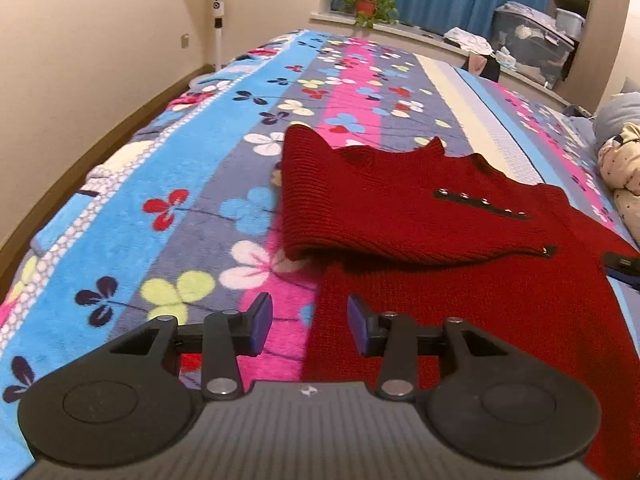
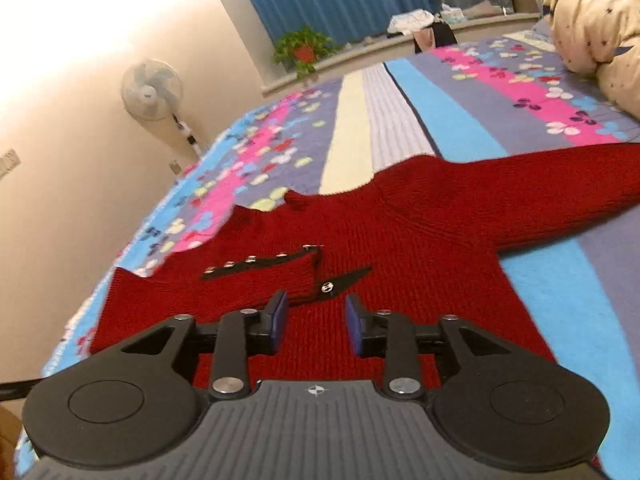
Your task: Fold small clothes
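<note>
A small red knit sweater (image 1: 400,208) lies on the flowered blanket (image 1: 200,208). Its left sleeve is folded across the chest, with a black snap-stud strip (image 1: 484,203) on top. My left gripper (image 1: 310,326) is open and empty, just above the sweater's lower left edge. In the right wrist view the sweater (image 2: 420,232) lies flat with its right sleeve (image 2: 560,184) stretched out to the right. My right gripper (image 2: 316,324) is open and empty over the sweater's body, just below the folded cuff and its stud strip (image 2: 260,258).
The bed runs to a window ledge with a potted plant (image 1: 366,2) and blue curtain. A standing fan (image 1: 216,8) is by the left wall. A cream star-print quilt (image 2: 592,20) lies bunched at the bed's right. Storage boxes (image 1: 532,36) stand at the back right.
</note>
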A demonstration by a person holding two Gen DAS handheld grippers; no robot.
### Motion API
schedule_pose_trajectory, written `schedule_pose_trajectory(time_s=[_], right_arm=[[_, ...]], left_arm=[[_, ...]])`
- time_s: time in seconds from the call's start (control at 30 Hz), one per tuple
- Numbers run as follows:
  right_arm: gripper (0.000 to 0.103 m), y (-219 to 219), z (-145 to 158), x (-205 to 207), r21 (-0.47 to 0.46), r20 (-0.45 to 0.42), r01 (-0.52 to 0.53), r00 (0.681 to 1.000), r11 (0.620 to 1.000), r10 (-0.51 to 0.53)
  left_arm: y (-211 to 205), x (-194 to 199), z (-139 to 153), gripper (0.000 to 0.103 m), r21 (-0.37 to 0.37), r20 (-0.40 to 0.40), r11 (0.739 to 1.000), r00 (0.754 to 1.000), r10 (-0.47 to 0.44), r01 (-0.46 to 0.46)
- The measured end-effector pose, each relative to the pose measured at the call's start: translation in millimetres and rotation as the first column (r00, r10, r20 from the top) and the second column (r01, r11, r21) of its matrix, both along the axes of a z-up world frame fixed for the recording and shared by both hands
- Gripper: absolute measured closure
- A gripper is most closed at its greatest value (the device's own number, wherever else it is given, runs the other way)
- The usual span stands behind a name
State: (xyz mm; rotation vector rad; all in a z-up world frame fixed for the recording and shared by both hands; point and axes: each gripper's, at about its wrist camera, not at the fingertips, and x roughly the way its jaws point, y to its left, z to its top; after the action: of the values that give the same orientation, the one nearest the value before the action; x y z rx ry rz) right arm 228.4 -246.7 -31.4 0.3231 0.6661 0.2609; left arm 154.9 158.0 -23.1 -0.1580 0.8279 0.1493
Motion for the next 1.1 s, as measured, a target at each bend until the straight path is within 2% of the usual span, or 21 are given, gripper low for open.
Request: schedule_pose_trajectory(time_s=[0.17, 0.27, 0.37, 0.43, 0.47, 0.5, 0.53, 0.7, 0.77, 0.83, 0.87, 0.9, 0.93, 0.97, 1.0, 1.03, 1.1], right_arm=[[0.067, 29, -36, 51, -0.040, -0.053, 0.007, 0.999, 0.999, -0.010], [0.062, 46, -49, 70, -0.049, -0.058, -0.003, 0.998, 0.999, 0.000], [0.059, 66, -58, 85, -0.099, -0.060, -0.018, 0.998, 0.995, 0.012], [0.059, 77, -60, 90, -0.163, -0.032, -0.015, 0.999, 0.986, 0.010], [0.063, 81, -60, 93, -0.183, -0.023, -0.017, 1.000, 0.983, 0.013], [0.093, 83, -60, 95, -0.199, -0.011, -0.018, 1.000, 0.980, 0.016], [0.099, 83, -58, 97, -0.211, -0.013, -0.017, 1.000, 0.977, 0.015], [0.103, 72, -29, 93, -0.172, 0.091, -0.037, 0.994, 0.984, 0.053], [0.103, 56, -7, 87, -0.142, 0.162, 0.021, 0.987, 0.990, 0.003], [0.103, 31, 12, 78, -0.112, 0.226, 0.143, 0.967, 0.983, -0.115], [0.103, 16, 15, 75, -0.126, 0.251, 0.230, 0.949, 0.965, -0.194], [0.103, 6, 12, 76, -0.183, 0.257, 0.310, 0.931, 0.933, -0.259], [0.102, -4, 5, 79, -0.229, 0.230, 0.368, 0.920, 0.901, -0.317], [0.102, -15, -4, 84, -0.243, 0.172, 0.387, 0.920, 0.890, -0.353], [0.101, -28, -14, 91, -0.235, 0.078, 0.371, 0.929, 0.898, -0.362], [0.101, -36, -21, 92, -0.233, 0.025, 0.354, 0.933, 0.906, -0.359], [0.098, -37, -20, 80, -0.265, 0.096, 0.375, 0.927, 0.889, -0.362]], left_arm=[[-4, 1, -2, 0.057, 0.001, -0.005, 1.000, 1.000, -0.012, 0.012], [-3, 4, -4, 0.057, -0.011, -0.009, 1.000, 1.000, -0.013, 0.013], [-3, 7, -5, 0.057, -0.025, -0.014, 1.000, 1.000, -0.015, 0.014], [-5, 9, -6, 0.057, -0.031, -0.016, 0.999, 1.000, -0.020, 0.020], [-6, 9, -6, 0.057, -0.032, -0.017, 0.999, 1.000, -0.024, 0.024], [-8, 10, -7, 0.057, -0.033, -0.018, 0.999, 0.999, -0.030, 0.029], [-9, 11, -7, 0.057, -0.034, -0.019, 0.999, 0.999, -0.035, 0.035], [-10, 11, -6, 0.057, -0.035, -0.017, 0.999, 0.999, -0.040, 0.039], [-8, 11, -6, 0.057, -0.039, -0.016, 0.999, 0.999, -0.033, 0.032], [-7, 10, -6, 0.057, -0.040, -0.014, 0.999, 0.999, -0.032, 0.031], [-7, 11, -6, 0.057, -0.039, -0.014, 0.999, 0.999, -0.032, 0.032], [-8, 11, -6, 0.057, -0.036, -0.015, 0.999, 0.999, -0.034, 0.033], [-9, 11, -6, 0.057, -0.032, -0.017, 0.999, 0.999, -0.036, 0.035], [-10, 11, -6, 0.057, -0.028, -0.018, 0.999, 0.999, -0.038, 0.038], [-12, 11, -7, 0.057, -0.020, -0.019, 0.999, 0.999, -0.043, 0.042], [-13, 11, -7, 0.057, -0.012, -0.018, 0.999, 0.999, -0.047, 0.047], [-14, 11, -7, 0.057, -0.004, -0.017, 0.999, 0.999, -0.049, 0.049]])
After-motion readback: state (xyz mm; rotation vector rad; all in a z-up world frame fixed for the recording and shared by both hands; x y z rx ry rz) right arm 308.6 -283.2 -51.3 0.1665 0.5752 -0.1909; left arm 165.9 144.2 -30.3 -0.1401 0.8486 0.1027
